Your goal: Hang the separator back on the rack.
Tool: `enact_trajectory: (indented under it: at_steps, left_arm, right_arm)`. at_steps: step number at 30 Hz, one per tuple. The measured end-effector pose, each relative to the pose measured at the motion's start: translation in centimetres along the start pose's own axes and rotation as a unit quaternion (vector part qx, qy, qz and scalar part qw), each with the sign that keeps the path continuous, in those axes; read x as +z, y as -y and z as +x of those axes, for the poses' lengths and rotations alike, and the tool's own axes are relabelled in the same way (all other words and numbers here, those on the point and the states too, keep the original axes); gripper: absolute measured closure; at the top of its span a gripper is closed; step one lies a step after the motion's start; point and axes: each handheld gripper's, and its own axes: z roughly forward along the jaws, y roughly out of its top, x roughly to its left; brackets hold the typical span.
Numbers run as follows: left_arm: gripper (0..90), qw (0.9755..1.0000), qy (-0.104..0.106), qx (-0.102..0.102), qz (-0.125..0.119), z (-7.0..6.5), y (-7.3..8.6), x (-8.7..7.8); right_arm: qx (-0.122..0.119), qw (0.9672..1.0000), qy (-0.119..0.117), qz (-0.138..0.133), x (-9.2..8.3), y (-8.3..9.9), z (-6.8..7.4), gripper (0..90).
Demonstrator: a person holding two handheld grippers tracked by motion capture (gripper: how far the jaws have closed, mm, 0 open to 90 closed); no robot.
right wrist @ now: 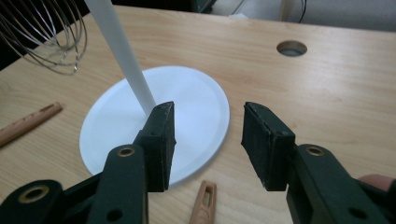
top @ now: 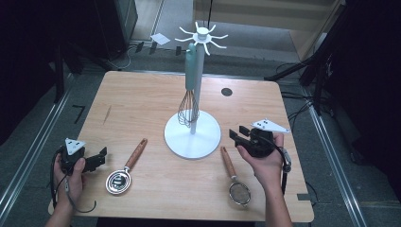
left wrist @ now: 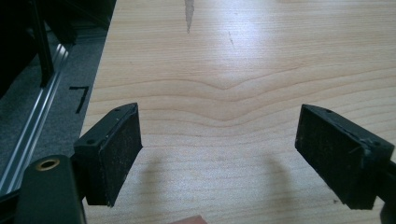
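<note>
Rack base [top: 192, 137] blocks centre; bare wood left of whisk [top: 188, 109].

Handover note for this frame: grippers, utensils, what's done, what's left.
Left gripper: open, nothing between the jaws, low over the table's left front corner.
Right gripper: open, nothing held, just right of the stand, its jaws above the strainer's handle end.
Done: whisk hangs from a hook on the stand.
Left, most likely: strainer, lying right of the base, and the wooden-handled scoop, lying left of it, both on the table. Strainer looks to be next.
</note>
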Motion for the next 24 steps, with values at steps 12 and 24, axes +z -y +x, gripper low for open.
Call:
enact_trajectory:
  at_steps: [12,24]
  left_arm:
    - [15.4,1.0,0.001,-0.002,0.0,0.0,0.0,0.0]
    - [15.4,1.0,0.001,-0.003,0.0,0.1,0.0,0.0]
  right_arm:
    - [0.018,0.9956,0.019,0.09,1.2,2.0,-0.8,53.3]
    - [0.064,0.9795,0.003,0.191,2.7,3.4,-1.2,49.2]
